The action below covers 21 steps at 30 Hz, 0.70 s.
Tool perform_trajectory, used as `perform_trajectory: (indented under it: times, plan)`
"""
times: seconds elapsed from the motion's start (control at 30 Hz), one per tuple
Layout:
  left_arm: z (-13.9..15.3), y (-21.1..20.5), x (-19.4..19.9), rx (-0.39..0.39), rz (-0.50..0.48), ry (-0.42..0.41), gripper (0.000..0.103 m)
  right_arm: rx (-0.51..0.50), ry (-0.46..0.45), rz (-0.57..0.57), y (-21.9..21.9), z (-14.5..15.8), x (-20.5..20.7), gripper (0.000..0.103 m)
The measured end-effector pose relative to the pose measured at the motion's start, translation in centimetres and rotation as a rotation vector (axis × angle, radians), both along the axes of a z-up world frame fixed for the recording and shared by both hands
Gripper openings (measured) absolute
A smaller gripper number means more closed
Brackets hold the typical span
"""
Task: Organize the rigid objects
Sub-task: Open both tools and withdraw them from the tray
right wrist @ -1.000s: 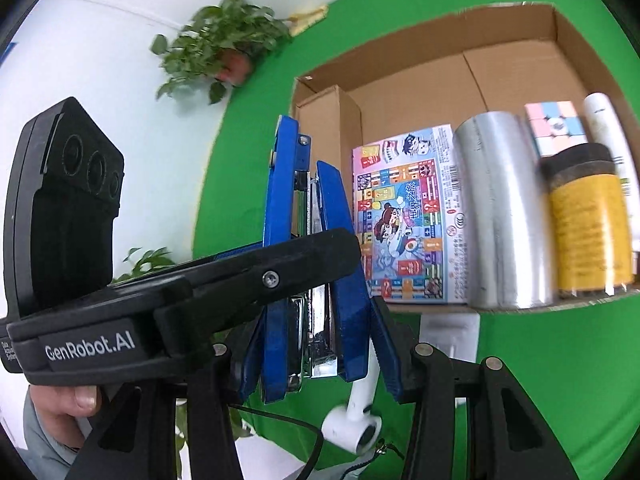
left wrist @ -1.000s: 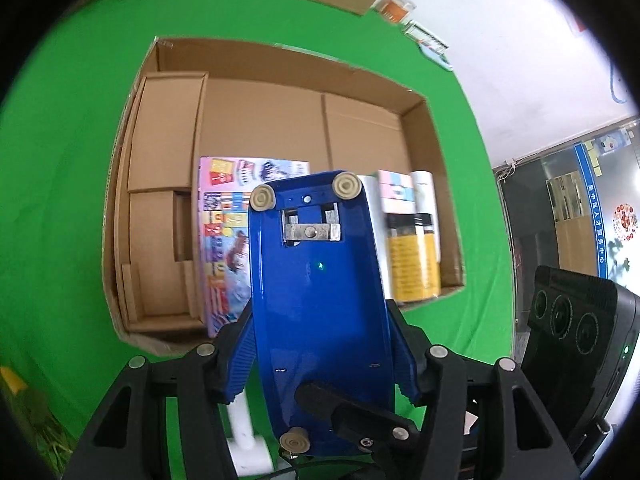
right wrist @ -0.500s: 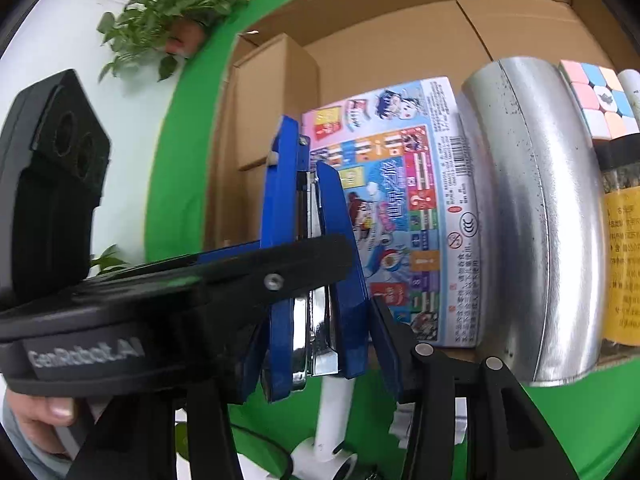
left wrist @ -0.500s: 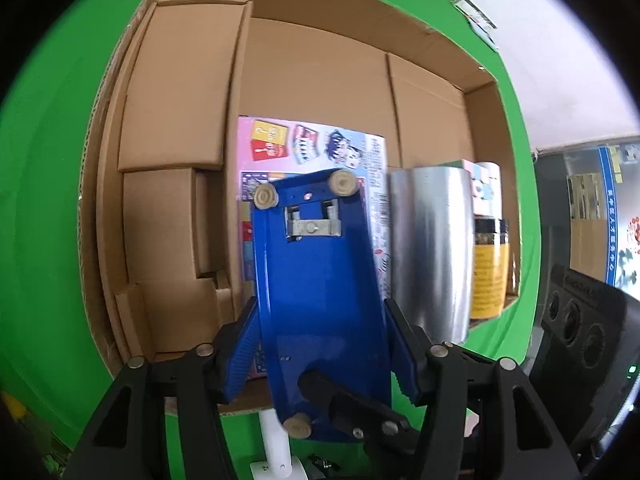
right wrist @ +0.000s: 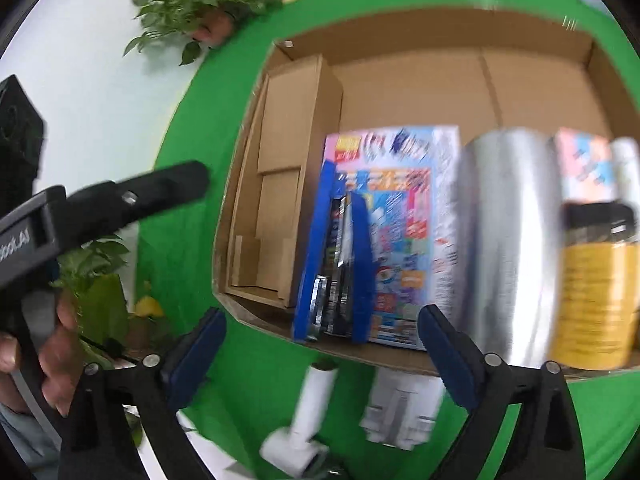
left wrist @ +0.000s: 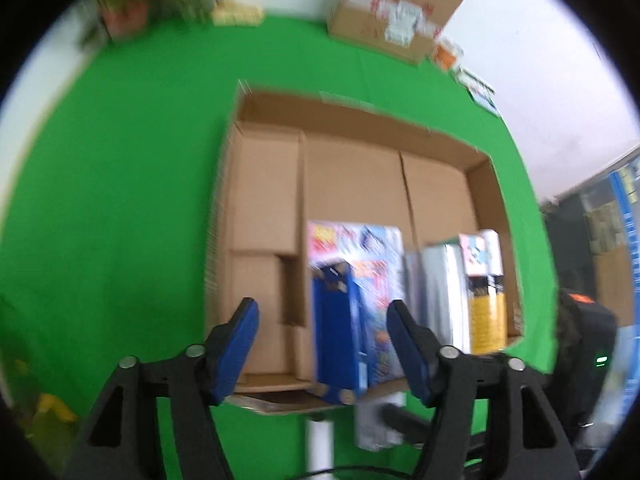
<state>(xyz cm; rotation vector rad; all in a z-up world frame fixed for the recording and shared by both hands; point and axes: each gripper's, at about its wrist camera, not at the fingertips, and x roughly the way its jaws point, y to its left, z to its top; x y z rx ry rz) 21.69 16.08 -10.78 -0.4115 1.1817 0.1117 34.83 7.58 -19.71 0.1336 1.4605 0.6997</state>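
A large blue metal stapler (right wrist: 336, 264) stands on its long edge inside an open brown cardboard box (right wrist: 400, 80) on a green cloth (left wrist: 120, 200), wedged just beside a colourful printed carton (right wrist: 404, 236) near the box's front wall. Both the left gripper (left wrist: 322, 344) and the right gripper (right wrist: 320, 348) hang outside that wall with jaws spread wide, gripping nothing. To the carton's right lie a shiny steel cylinder (right wrist: 504, 240), a yellow-labelled jar with a dark lid (right wrist: 592, 280), a pastel puzzle cube (right wrist: 580, 164) and a white tube (right wrist: 626, 168). Balanced on a narrow edge, the stapler looks liable to topple leftward into the empty gap, should a gripper finger clip it or jolt the box. Both views are motion-blurred, so whether it touches the carton cannot be told.
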Motion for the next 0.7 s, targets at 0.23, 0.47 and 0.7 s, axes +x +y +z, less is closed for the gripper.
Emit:
perform_trajectory:
  times: [0.23,0.47,0.7]
  plan:
    - [5.2,-4.9,-3.2,0.132,-0.022,-0.103,0.059,-0.044,-0.150,-0.051,-4.2,6.1,-2.1,0.091]
    - [8.0,-11.2,-6.4,0.156,0.029,-0.189,0.010,-0.035,-0.296,-0.131,-13.5,11.8,-6.7,0.076]
    - [10.6,-17.2,-9.7,0.267,0.064,-0.258,0.094,-0.048,-0.367,-0.228,-21.1,14.8,-11.5,0.102]
